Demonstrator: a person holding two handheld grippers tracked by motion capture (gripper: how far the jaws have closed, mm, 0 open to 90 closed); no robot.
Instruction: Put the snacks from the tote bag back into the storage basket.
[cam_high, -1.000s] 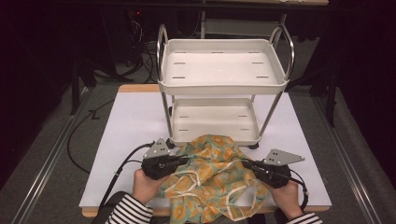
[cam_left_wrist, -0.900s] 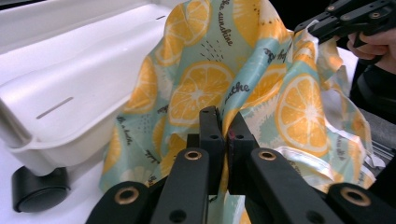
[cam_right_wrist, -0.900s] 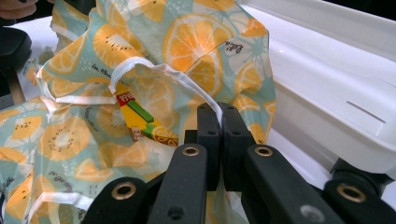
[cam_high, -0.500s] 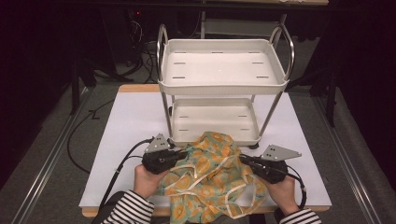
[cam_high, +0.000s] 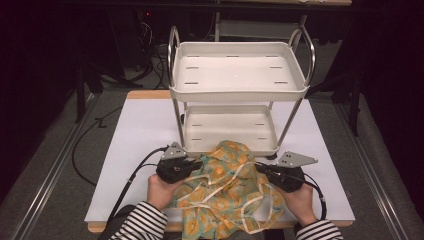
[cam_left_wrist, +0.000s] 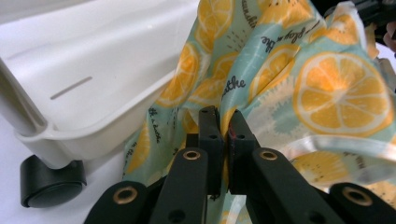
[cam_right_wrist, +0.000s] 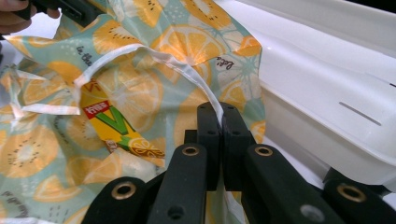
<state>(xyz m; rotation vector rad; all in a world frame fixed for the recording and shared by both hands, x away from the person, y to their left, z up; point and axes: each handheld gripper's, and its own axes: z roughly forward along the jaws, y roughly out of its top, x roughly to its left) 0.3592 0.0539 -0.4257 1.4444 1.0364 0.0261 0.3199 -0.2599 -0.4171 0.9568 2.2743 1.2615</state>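
Both my grippers clench the lemon-print bag (cam_high: 225, 192): left gripper (cam_high: 196, 165) pinches its fabric, right gripper (cam_high: 260, 169) nips a white strap (cam_right_wrist: 187, 70). Bag lies crumpled on the white table (cam_high: 130, 150), its far edge touching the cart's lower tray (cam_high: 230, 145).

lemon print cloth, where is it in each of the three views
High view: the lemon print cloth lies bottom centre, in front of the cart.
Left gripper view: centre and right, above the jaws.
Right gripper view: left and centre.
Shared landmark: the white cart's lower tray.
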